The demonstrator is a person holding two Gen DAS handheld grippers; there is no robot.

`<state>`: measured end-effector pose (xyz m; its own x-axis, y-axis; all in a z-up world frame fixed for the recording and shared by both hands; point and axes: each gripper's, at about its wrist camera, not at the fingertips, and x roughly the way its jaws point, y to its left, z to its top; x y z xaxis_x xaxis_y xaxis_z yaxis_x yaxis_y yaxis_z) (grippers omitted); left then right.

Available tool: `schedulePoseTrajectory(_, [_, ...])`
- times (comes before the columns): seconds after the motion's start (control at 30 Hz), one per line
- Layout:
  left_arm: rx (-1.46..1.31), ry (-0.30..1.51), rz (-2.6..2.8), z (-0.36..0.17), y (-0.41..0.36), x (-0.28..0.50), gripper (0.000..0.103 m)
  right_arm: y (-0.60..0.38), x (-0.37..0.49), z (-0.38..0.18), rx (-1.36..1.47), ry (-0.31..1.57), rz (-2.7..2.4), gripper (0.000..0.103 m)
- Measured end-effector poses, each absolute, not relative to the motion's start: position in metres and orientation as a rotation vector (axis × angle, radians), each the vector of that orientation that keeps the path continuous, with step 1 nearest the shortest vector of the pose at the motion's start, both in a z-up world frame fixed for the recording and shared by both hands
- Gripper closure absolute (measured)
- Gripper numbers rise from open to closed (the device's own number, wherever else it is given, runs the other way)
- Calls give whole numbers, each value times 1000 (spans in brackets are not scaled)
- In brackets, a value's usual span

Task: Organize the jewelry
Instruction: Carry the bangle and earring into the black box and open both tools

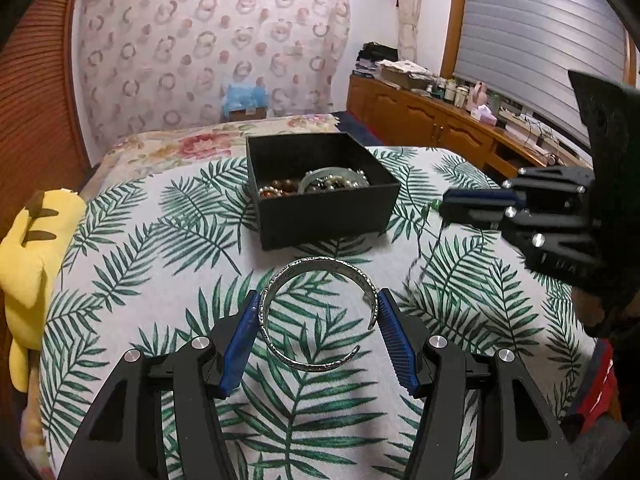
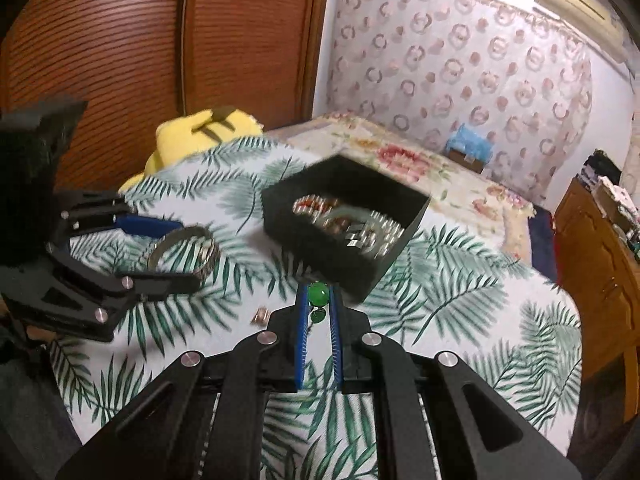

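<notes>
A black open box (image 1: 320,216) with beaded bracelets and a bangle inside sits on the leaf-print bed cover; it also shows in the right wrist view (image 2: 340,256). My left gripper (image 1: 316,310) is shut on a silver cuff bracelet (image 1: 320,316), its blue pads touching both sides; the cuff also shows in the right wrist view (image 2: 184,252). My right gripper (image 2: 319,294) is shut on a green bead pendant (image 2: 319,292) with a thin cord hanging below, just in front of the box. In the left wrist view the right gripper (image 1: 444,204) is right of the box.
A small copper-coloured ring (image 2: 261,316) lies on the cover left of my right gripper. A yellow plush toy (image 1: 32,264) lies at the bed's left edge. A wooden sideboard (image 1: 432,120) with clutter runs along the right. Wooden slatted doors (image 2: 160,40) stand behind.
</notes>
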<state>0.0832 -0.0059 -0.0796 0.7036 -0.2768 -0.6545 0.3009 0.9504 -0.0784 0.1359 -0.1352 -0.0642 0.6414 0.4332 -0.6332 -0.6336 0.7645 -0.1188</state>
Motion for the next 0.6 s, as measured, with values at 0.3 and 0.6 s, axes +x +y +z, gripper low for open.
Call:
schedulePoseTrajectory(0.3, [39,686,-314,-65,-4,96,47,-130,159,-22,-360,538,593,91])
schedulePoseTrajectory(0.6, [62,618,-317,-40,-5,104,47,-119,196,1,-363,489,550,91])
